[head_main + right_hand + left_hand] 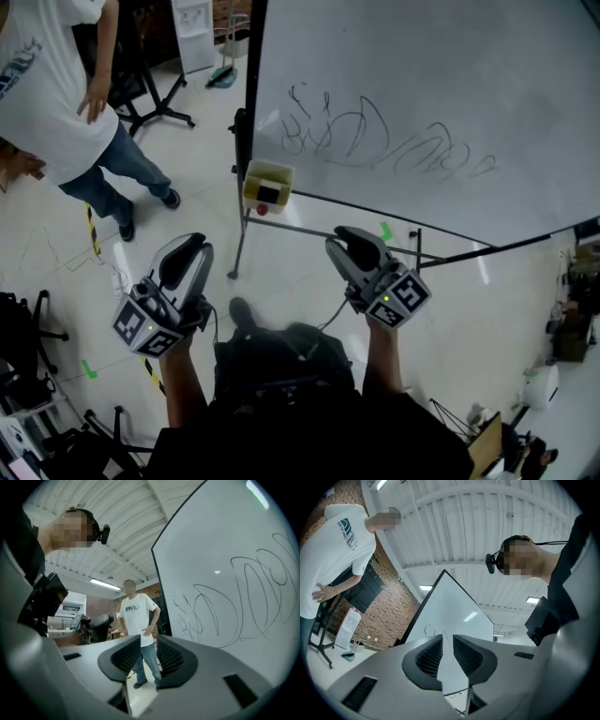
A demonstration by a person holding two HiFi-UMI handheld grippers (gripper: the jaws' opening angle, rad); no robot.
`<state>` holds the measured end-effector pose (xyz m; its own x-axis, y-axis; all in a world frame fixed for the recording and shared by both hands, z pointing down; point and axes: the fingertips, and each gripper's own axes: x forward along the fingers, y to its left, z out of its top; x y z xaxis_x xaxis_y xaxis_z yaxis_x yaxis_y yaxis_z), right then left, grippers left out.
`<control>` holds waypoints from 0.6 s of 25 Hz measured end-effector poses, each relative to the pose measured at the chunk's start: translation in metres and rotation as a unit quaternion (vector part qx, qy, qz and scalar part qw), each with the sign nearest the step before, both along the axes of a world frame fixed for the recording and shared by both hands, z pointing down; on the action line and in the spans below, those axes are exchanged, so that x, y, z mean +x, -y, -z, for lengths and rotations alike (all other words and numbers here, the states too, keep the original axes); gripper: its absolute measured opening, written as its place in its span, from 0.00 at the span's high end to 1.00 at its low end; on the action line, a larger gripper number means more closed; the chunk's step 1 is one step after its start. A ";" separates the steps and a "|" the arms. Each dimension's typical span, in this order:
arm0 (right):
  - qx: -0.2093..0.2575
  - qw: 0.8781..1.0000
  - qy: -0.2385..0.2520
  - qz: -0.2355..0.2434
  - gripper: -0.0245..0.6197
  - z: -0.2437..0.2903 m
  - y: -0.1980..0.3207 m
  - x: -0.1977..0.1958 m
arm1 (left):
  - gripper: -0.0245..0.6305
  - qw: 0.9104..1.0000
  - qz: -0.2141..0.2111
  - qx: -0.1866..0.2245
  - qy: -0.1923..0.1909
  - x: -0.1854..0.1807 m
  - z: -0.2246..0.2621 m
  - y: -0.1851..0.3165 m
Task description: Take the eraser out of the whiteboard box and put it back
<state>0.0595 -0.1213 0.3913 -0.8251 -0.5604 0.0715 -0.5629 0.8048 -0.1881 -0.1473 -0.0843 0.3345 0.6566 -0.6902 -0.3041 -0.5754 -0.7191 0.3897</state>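
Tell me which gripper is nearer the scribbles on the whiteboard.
Right. In the head view the right gripper sits just below the scribbles, while the left gripper is well off to their lower left.

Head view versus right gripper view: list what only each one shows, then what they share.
Only the head view: the yellow box mounted at the whiteboard's lower corner, and the left gripper. Only the right gripper view: the ceiling's strip light and the head-mounted camera on the person holding the grippers. Both: the scribbled whiteboard, the bystander in a white T-shirt, and the right gripper, its jaws apart with nothing between them.
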 end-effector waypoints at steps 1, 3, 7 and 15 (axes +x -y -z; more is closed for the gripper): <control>-0.003 1.000 -0.007 0.000 0.75 -0.003 0.003 -0.007 | 0.87 1.000 -0.005 -0.002 0.000 -0.005 -0.001 0.004; -0.008 1.000 -0.019 0.000 0.74 -0.008 0.008 -0.020 | 0.87 1.000 -0.014 -0.003 -0.001 -0.012 -0.006 0.013; -0.017 0.999 -0.036 0.000 0.74 -0.019 0.017 -0.035 | 0.87 1.000 -0.024 -0.010 -0.005 -0.018 -0.015 0.027; -0.032 0.996 -0.077 0.034 0.68 -0.058 0.058 -0.041 | 0.86 1.000 0.010 -0.020 0.010 -0.011 -0.015 0.047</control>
<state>0.0182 -0.1795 0.4492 -0.8378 -0.4938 0.2330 -0.5333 0.8315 -0.1555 -0.1587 -0.1310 0.3500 0.6477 -0.7150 -0.2633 -0.5978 -0.6911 0.4062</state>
